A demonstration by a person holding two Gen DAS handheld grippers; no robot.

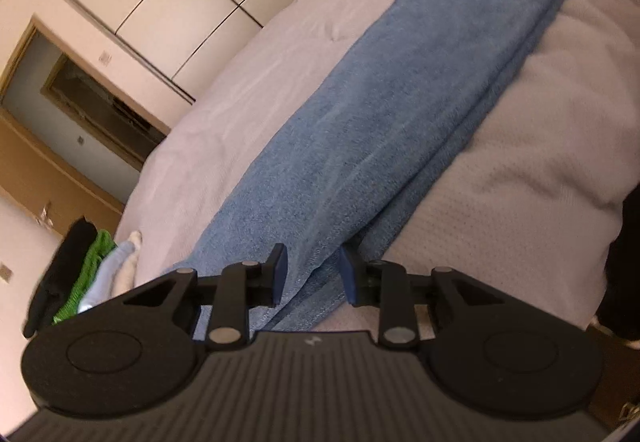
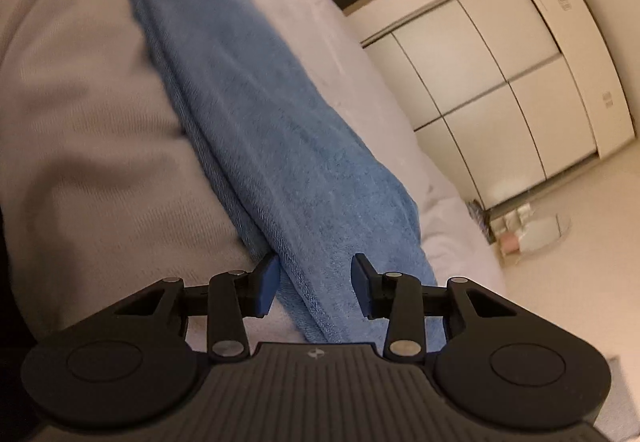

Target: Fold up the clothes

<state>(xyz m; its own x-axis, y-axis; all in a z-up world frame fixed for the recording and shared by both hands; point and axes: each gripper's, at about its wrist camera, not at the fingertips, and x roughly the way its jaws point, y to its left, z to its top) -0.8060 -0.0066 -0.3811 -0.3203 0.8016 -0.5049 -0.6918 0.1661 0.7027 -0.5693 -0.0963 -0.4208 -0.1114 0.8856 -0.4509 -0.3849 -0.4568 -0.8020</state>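
A pale bed [image 1: 248, 90] fills the room, with white wardrobe doors [image 2: 500, 82] beyond it. A long blue towel [image 1: 360, 122] lies folded lengthwise, stretched between both ends. The left hand-held gripper [image 1: 313, 274] and the right hand-held gripper [image 2: 315, 290] each stand apart, straddling a towel end.

Bed [image 1: 248, 90]: bare sheet both sides of my towel [image 1: 400, 90], room to pass.
Left edge: clothes pile [image 1: 92, 274] blocks my left hand-held gripper [image 1: 313, 274] there.
Right: floor clutter [image 2: 520, 234] by the cupboards [image 2: 500, 90], well apart from my right hand-held gripper [image 2: 315, 284].
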